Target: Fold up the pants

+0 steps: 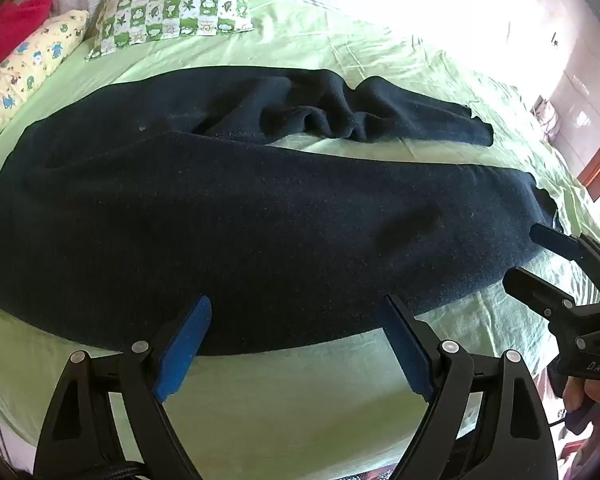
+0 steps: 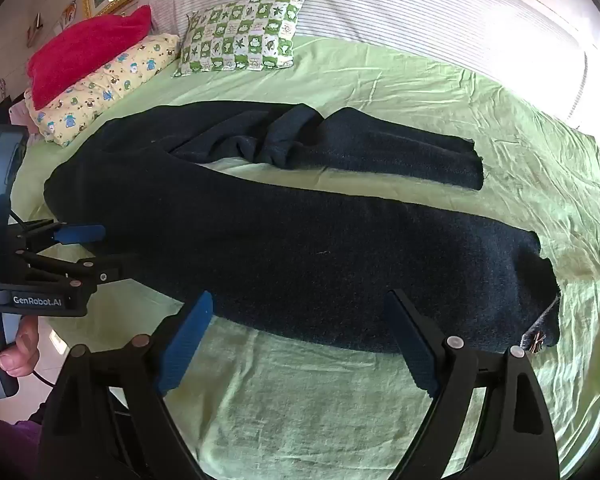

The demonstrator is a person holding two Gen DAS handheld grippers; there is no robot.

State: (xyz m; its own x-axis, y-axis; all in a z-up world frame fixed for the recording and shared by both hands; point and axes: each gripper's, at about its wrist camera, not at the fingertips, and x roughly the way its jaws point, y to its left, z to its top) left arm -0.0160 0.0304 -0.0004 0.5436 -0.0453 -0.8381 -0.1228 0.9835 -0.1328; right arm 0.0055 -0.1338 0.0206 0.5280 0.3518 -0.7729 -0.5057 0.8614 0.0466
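Navy pants (image 1: 260,220) lie spread on the bed (image 1: 300,392), long axis 9-to-3, just ahead at 12 of both grippers. Left gripper (image 1: 296,344) nearer the waist, right gripper (image 2: 300,340) nearer the cuff; fingers released, grasping nothing.

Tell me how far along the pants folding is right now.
Barely started. Done: the dark navy fleece pants lie spread on the green bedsheet, legs apart, far leg rumpled. In hand: nothing; the left gripper and right gripper are both open at the near leg's edge. Left: every fold.
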